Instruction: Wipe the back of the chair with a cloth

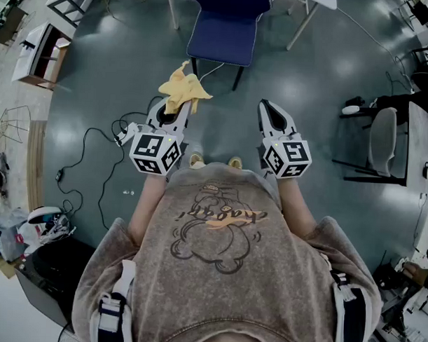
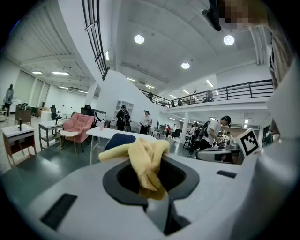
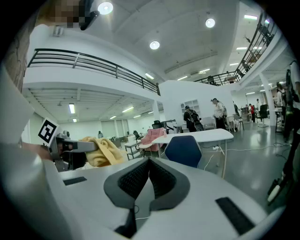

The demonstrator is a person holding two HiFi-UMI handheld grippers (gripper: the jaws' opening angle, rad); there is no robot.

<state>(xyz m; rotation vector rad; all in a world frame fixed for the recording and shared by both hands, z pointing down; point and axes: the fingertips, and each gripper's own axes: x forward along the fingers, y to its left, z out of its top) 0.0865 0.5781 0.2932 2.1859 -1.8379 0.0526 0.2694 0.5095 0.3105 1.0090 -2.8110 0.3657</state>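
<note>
Left gripper [image 1: 172, 111] tight on crumpled yellow cloth [image 1: 183, 88]; right gripper [image 1: 269, 110] closed, empty.

The head view is dim and cool-toned. The glossy grey floor [image 1: 329, 87] carries soft pale reflections of overhead lamps toward the top right, and shadows on it are faint and diffuse. Its fisheye lens bends everything at the edges. Both gripper views are far brighter, lit by round recessed ceiling lights [image 2: 139, 39] that bloom slightly and by long strip lights [image 3: 71, 108] further back. Black vignetting rounds off their corners. The yellow cloth [image 2: 145, 161] is fairly sharp, while the near body of the left gripper [image 2: 151, 180] is blurred, as is that of the right gripper [image 3: 149, 168]
</note>
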